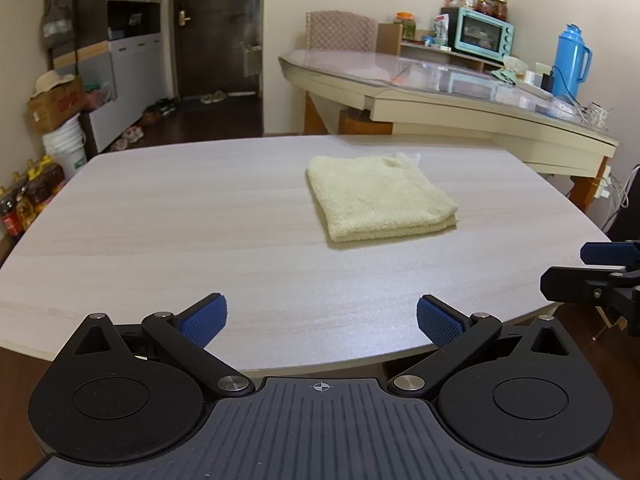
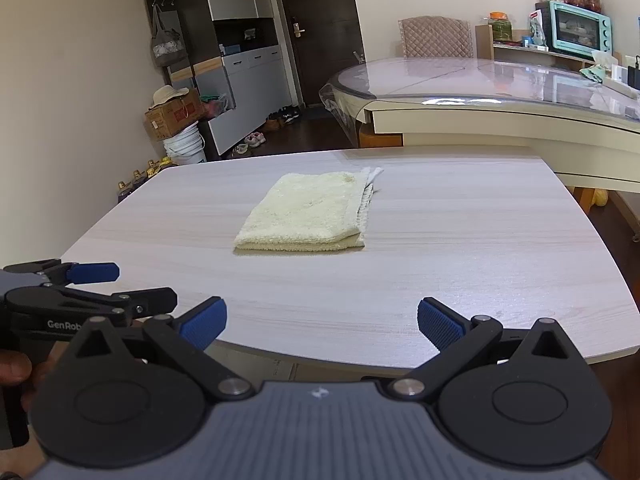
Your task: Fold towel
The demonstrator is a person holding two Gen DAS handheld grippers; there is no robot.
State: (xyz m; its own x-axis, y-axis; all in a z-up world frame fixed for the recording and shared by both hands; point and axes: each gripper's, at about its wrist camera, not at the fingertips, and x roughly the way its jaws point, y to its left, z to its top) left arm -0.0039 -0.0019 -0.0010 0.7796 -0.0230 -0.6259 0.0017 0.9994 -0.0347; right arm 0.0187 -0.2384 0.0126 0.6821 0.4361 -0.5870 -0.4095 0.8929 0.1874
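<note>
Both tongs are spread wide and empty at the bottom of their frames, the left tongs [image 1: 322,318] and the right tongs [image 2: 322,320] hanging over the near edge of the counter [image 1: 160,240], probably drawn back because nothing needs gripping. The pale yellow towel [image 1: 378,196] lies mid-frame, well apart, already folded into a layered square, its hemmed edges stacked along the right side.
</note>
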